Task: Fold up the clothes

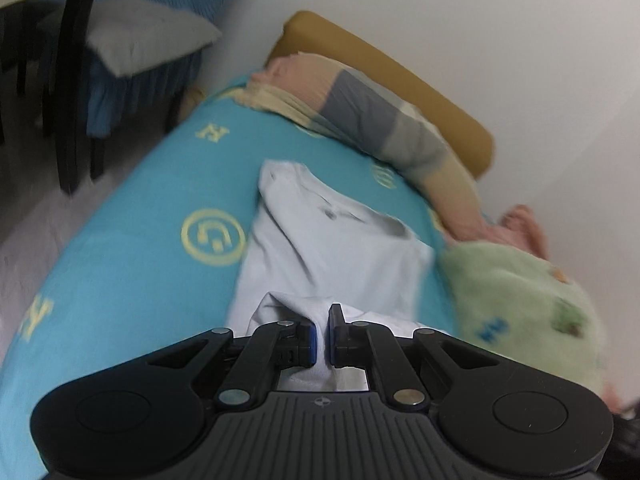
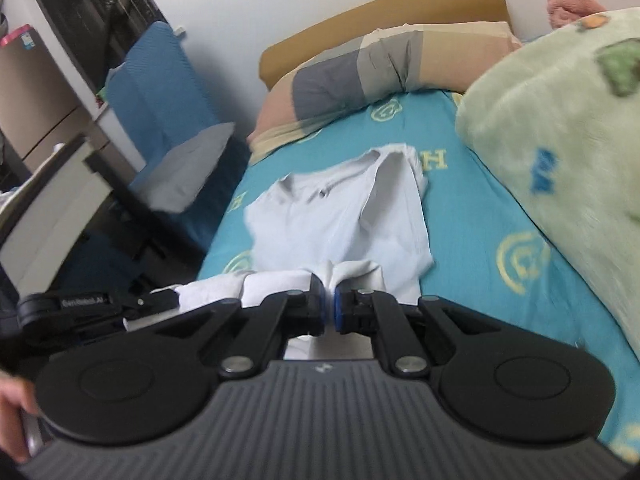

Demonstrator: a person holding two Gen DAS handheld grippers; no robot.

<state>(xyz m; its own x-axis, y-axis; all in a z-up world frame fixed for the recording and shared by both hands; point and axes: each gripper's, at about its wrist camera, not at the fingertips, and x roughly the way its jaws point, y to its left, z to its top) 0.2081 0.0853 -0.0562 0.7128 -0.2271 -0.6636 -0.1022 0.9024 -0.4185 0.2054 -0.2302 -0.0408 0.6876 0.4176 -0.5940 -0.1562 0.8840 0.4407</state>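
left gripper (image 1: 322,334): clamped on shirt (image 1: 332,248) hem, 6 o'clock
right gripper (image 2: 329,310): clamped on shirt hem
bed (image 1: 132,208): shirt collar toward 12 o'clock

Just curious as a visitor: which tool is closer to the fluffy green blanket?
Right, I'd judge. The right tool pinches the white T-shirt hem on the green blanket side; the left tool grips the hem further left, towards the bed's open edge.

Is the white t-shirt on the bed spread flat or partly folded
Partly folded. The white cotton t-shirt has its sides turned inward, and both tools, left and right, pinch its bunched near hem above the turquoise bedsheet.
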